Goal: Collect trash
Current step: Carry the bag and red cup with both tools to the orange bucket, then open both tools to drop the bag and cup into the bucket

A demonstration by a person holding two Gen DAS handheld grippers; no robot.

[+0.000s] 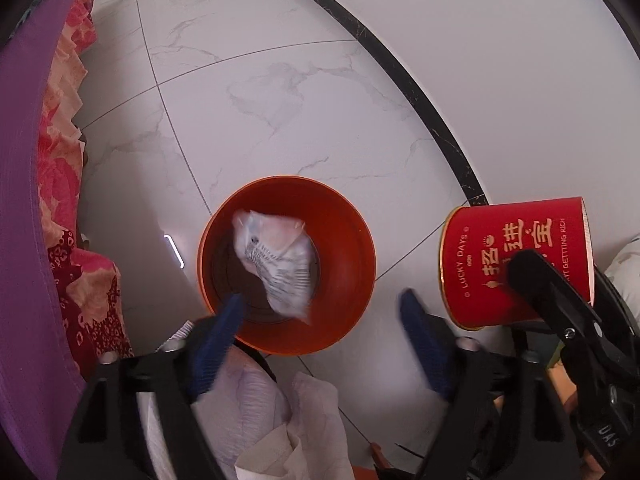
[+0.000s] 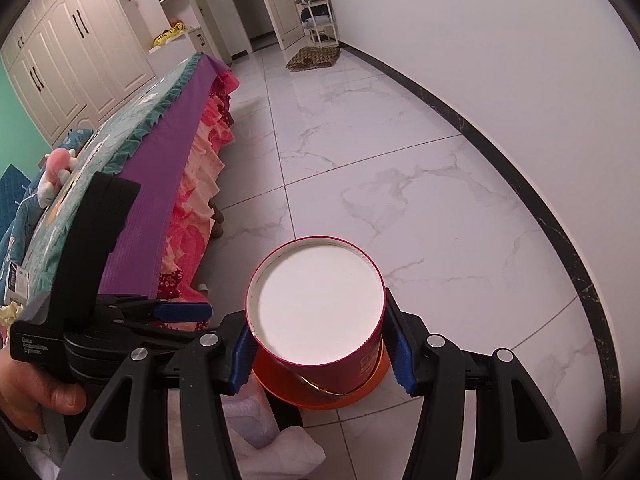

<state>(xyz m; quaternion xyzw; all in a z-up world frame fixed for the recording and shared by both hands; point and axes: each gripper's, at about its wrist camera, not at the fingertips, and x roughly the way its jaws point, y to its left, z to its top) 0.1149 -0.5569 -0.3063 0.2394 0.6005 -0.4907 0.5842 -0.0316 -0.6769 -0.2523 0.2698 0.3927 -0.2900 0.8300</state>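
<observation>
Left gripper (image 1: 324, 308) gapes above blurred wrapper (image 1: 276, 262) in orange bin (image 1: 360, 240)

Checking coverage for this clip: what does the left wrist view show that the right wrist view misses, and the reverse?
Only the left wrist view: the crumpled wrapper inside the orange bin, under the open left gripper, and the can's printed side.
Only the right wrist view: the wardrobe, doorway, plush toy, and the can's white end.
Both: the red can clamped in the right gripper, the bin, the bed skirt, the marble floor.
</observation>
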